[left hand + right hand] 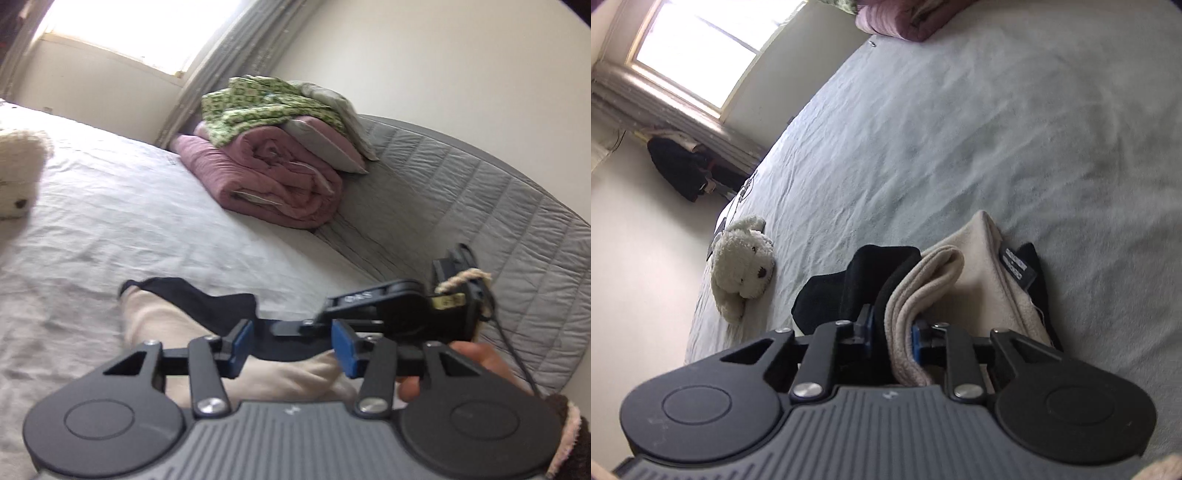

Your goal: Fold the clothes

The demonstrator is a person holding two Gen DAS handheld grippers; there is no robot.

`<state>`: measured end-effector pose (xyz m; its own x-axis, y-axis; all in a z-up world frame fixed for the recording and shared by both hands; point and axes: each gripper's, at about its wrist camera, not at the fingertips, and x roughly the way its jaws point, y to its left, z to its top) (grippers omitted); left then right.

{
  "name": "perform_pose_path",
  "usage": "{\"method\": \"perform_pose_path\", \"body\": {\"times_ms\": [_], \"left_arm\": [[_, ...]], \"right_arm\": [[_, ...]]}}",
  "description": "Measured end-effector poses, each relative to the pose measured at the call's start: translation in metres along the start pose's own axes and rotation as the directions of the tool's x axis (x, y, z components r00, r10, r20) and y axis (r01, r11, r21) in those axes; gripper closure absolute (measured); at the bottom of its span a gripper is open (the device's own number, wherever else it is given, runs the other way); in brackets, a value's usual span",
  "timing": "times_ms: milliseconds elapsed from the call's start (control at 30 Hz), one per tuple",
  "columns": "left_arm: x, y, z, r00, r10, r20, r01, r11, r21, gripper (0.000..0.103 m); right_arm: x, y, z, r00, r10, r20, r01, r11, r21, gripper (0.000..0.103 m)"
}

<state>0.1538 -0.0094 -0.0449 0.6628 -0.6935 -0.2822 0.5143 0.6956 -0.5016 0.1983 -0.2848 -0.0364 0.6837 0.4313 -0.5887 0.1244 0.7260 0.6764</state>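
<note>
A cream fleece garment with black trim [982, 280] lies on the bed sheet [960, 129], partly folded, with a black label showing. My right gripper [890, 328] is shut on a bunched cream fold of the garment near its edge. In the left wrist view the same cream and black garment [155, 314] lies below my left gripper [291, 347], which stands open with its blue pads [242, 347] apart above the cloth. The right gripper body [399, 310] and a hand [476, 365] appear just beyond the left one.
A rolled pink quilt [273, 177] topped with green patterned cloth [258, 107] and a pillow sits by the grey quilted headboard [480, 206]. A white plush dog [744, 266] lies at the bed's edge. A bright window [698, 48] and dark hanging clothes [683, 170] stand beyond.
</note>
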Motion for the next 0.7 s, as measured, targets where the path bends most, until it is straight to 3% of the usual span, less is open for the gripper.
{"method": "perform_pose_path", "body": {"times_ms": [33, 133, 267, 400, 500, 600, 700], "left_arm": [[-0.001, 0.008, 0.002, 1.0, 0.026, 0.009, -0.025, 1.0, -0.018, 0.074], [-0.002, 0.028, 0.009, 0.995, 0.096, 0.031, -0.093, 0.993, -0.067, 0.08], [0.013, 0.028, 0.002, 0.995, 0.099, 0.001, -0.099, 0.994, -0.048, 0.081], [0.029, 0.013, -0.016, 0.994, 0.094, -0.053, -0.09, 0.994, 0.061, 0.081], [0.032, 0.005, -0.029, 0.992, 0.113, -0.051, -0.105, 0.985, 0.136, 0.081], [0.034, -0.001, -0.04, 0.99, 0.134, -0.04, -0.124, 0.971, 0.207, 0.081], [0.035, -0.004, -0.046, 0.989, 0.146, -0.031, -0.134, 0.961, 0.242, 0.081]], "right_arm": [[-0.005, 0.005, 0.002, 1.0, 0.012, 0.012, -0.012, 1.0, -0.023, 0.082], [-0.016, 0.011, 0.012, 0.998, 0.044, 0.046, -0.04, 0.996, -0.086, 0.083], [-0.021, -0.004, 0.023, 0.997, 0.042, 0.066, -0.032, 0.99, -0.14, 0.083], [-0.005, -0.028, 0.014, 0.999, -0.015, 0.034, 0.021, 0.982, -0.189, 0.083], [0.004, -0.048, -0.001, 0.998, -0.065, 0.008, 0.065, 0.972, -0.225, 0.083], [-0.003, -0.054, -0.008, 0.998, -0.05, 0.037, 0.057, 0.973, -0.225, 0.083], [-0.014, -0.046, -0.002, 0.996, -0.055, 0.063, 0.067, 0.974, -0.214, 0.076]]}}
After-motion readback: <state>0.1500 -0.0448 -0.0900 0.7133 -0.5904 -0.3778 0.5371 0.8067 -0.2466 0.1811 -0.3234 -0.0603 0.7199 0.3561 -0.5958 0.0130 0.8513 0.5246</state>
